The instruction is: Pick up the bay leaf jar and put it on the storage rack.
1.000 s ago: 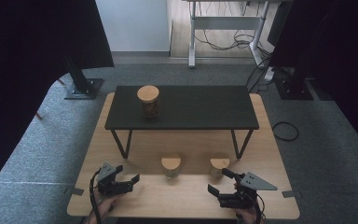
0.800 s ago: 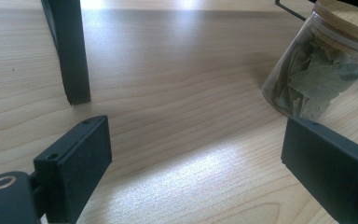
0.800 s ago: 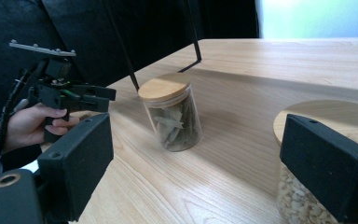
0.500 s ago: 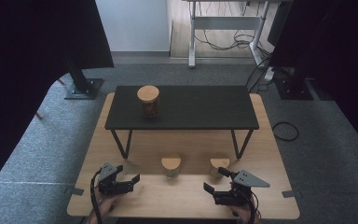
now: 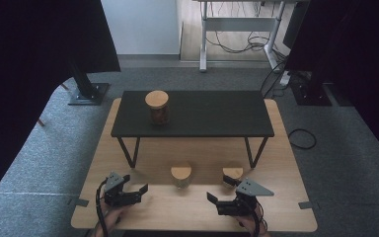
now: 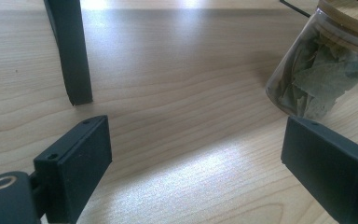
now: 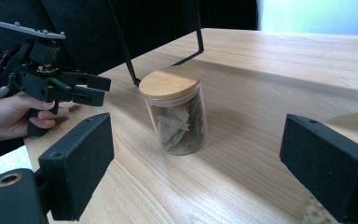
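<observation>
one glass jar [image 7: 177, 112] of dried leaves with a wooden lid stands upright on the wooden desk [image 5: 276, 148], near the front edge and between the two grippers, just in front of the black shelf [image 5: 192, 113]. the right gripper [image 5: 216, 199] faces it from the side, fingers spread wide and holding nothing. the left gripper [image 5: 140, 190] sits apart on the other side, fingers also spread and empty. a second jar [image 5: 232, 174] stands beside the right gripper, and a third [image 5: 157, 106] on the shelf.
</observation>
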Tool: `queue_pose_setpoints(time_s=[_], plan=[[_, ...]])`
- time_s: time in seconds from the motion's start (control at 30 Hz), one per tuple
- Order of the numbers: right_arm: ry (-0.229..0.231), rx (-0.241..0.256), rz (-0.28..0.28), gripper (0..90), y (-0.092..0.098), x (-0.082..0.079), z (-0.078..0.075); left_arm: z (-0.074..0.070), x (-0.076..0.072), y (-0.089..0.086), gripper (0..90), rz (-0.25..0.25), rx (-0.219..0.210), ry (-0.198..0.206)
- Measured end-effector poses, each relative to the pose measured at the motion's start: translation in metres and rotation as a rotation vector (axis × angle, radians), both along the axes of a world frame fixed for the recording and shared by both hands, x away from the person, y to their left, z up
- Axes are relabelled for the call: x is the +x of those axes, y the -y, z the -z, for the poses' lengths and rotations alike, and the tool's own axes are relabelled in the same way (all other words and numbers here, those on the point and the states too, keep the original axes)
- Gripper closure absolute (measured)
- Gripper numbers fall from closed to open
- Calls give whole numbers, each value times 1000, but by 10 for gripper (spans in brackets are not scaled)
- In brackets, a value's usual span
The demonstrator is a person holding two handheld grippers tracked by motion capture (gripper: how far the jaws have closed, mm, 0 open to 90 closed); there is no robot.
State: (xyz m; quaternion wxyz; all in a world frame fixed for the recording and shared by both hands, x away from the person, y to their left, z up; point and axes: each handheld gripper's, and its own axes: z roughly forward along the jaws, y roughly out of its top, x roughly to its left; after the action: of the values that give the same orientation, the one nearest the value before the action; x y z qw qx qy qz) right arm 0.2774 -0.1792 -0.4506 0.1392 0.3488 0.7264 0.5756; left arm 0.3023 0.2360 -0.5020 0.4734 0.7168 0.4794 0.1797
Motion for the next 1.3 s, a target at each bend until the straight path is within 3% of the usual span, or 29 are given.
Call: queue_pose_setpoints(time_s=[0.23, 0.4, 0.97, 1.3], plan=[[5, -36, -10, 93, -12, 3, 0, 0, 0, 0, 79, 3, 2, 1], [-3, -37, -1, 95, -18, 6, 2, 0, 0, 1, 79, 3, 8, 5], [-4, -82, -54, 96, -52, 11, 8, 0, 0, 2, 79, 3, 12, 4], [-23, -88, -53, 97, -70, 22, 13, 0, 0, 1, 79, 2, 11, 3]])
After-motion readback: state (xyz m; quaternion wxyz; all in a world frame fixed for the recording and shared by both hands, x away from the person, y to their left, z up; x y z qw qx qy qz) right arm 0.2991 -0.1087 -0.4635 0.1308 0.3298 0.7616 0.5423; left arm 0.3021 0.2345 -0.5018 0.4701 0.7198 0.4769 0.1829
